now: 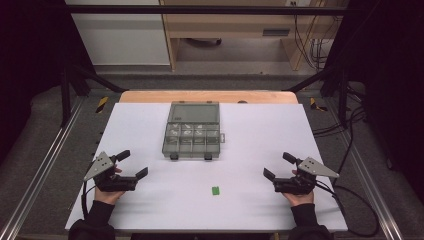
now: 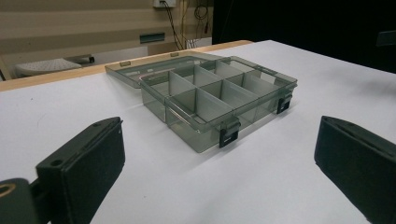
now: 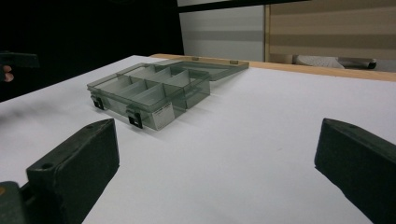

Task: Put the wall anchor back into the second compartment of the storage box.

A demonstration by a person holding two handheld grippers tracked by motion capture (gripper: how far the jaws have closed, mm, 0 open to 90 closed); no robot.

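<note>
A clear grey compartment box (image 1: 192, 137) lies open in the middle of the white table, its lid (image 1: 195, 112) folded flat behind it. The box (image 2: 219, 98) has several compartments and two black latches on its near side; the high view shows small pale pieces in the back row. A small green piece (image 1: 215, 190) lies on the table in front of the box. My left gripper (image 1: 133, 164) rests open at the left, empty. My right gripper (image 1: 278, 165) rests open at the right, empty. From the right gripper view the box (image 3: 149, 91) is ahead to the left.
The white table sheet (image 1: 260, 135) ends in a wooden strip at the far edge. Metal rails run along both sides of the table. Cables lie on the floor at the right, and a wooden cabinet stands beyond the table.
</note>
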